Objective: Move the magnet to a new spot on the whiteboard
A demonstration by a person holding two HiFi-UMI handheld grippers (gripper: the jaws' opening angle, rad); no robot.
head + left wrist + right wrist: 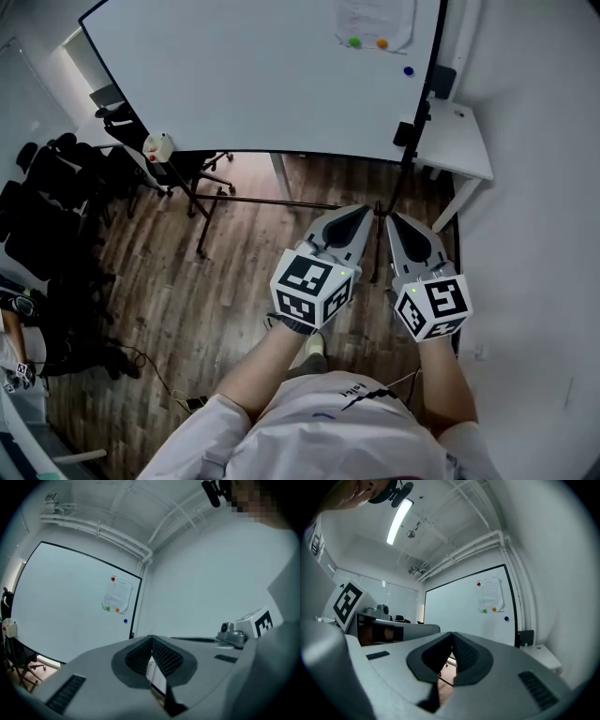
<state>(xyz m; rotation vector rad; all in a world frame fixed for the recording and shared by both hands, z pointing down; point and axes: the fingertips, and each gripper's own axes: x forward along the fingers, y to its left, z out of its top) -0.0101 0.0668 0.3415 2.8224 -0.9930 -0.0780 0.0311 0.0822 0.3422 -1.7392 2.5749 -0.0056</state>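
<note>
A large whiteboard (253, 75) on a stand faces me. Near its right edge a sheet of paper (375, 19) hangs under a green magnet (353, 42) and an orange magnet (382, 43). A blue magnet (407, 70) sits alone below them. In the left gripper view the paper's top carries a red magnet (113, 579), with the blue magnet (125, 620) below. My left gripper (364, 210) and right gripper (391, 217) are side by side, well short of the board. Both are shut with nothing between the jaws. They point level at the board's right part.
A white eraser-like box (157, 147) hangs at the board's lower left corner. Black chairs (56, 206) crowd the left side. A white table (459, 141) stands by the wall at the right. The stand's dark legs (202, 211) cross the wooden floor.
</note>
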